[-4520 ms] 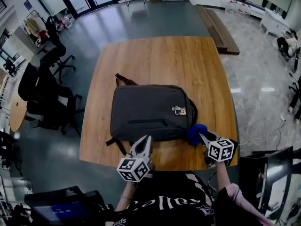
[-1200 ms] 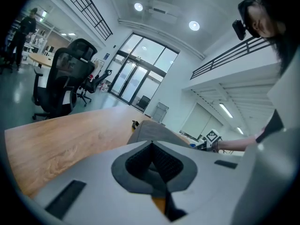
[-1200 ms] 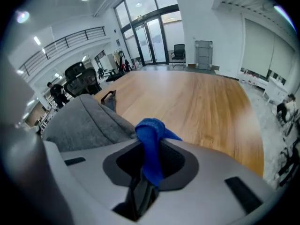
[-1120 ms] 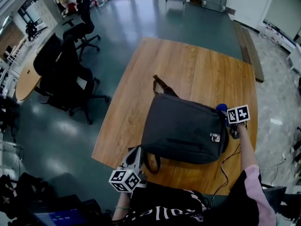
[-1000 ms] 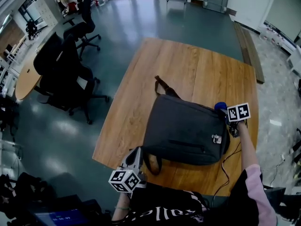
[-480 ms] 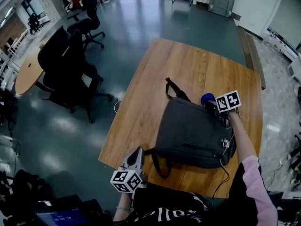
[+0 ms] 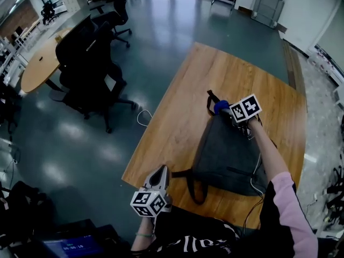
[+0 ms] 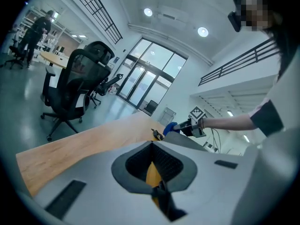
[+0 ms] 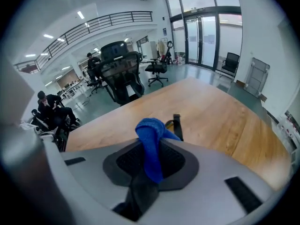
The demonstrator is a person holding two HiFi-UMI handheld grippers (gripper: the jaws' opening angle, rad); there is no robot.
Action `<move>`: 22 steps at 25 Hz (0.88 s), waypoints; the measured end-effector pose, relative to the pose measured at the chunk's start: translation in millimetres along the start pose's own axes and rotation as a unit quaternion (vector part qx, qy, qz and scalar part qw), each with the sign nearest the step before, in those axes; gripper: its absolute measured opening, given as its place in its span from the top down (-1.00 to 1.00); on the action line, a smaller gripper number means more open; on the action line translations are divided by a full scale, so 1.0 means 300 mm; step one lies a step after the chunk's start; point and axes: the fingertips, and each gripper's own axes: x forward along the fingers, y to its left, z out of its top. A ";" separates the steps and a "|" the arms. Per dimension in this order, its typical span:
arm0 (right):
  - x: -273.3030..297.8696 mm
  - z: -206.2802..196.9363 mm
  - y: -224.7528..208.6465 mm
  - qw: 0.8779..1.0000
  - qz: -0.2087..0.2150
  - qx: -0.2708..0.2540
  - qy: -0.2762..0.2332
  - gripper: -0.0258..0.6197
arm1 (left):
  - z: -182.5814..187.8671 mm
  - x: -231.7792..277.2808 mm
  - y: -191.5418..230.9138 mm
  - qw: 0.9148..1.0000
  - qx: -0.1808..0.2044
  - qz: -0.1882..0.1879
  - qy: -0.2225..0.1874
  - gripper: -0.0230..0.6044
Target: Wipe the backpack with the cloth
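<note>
Right claw (image 7: 231, 117), arm (image 7: 267, 159) outstretched, has swept cloth (image 7: 220, 107) to backpack's (image 7: 226, 157) top.

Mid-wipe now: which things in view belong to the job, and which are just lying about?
In the job: backpack; blue cloth; right gripper, shut on it; wooden table under the backpack.
Lying about: left gripper, shut and empty; black office chairs; round table.
</note>
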 end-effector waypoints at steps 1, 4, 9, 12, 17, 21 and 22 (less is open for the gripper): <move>0.019 0.027 0.025 1.000 0.004 -0.011 0.002 0.71 | 0.002 0.001 0.011 1.000 -0.002 0.001 -0.002 0.93; 0.062 0.078 0.090 0.999 0.009 -0.040 0.009 0.72 | 0.006 -0.002 0.035 1.000 -0.006 0.005 -0.010 0.93; 0.087 0.113 0.162 0.998 0.020 -0.065 0.012 0.72 | 0.014 -0.011 0.062 1.000 -0.012 0.015 -0.020 0.93; 0.087 0.096 0.201 0.996 0.026 -0.076 0.024 0.71 | 0.019 -0.015 0.082 0.999 -0.016 0.022 -0.024 0.93; 0.054 0.022 0.284 0.995 0.040 -0.078 0.040 0.71 | 0.028 -0.013 0.090 0.999 -0.017 0.023 -0.026 0.93; 0.004 -0.011 0.400 0.994 0.068 -0.078 0.030 0.72 | 0.034 0.000 0.077 0.999 -0.016 0.015 -0.025 0.93; -0.009 -0.016 0.435 0.994 0.078 -0.076 0.026 0.72 | 0.034 0.005 0.070 1.000 -0.015 0.012 -0.024 0.93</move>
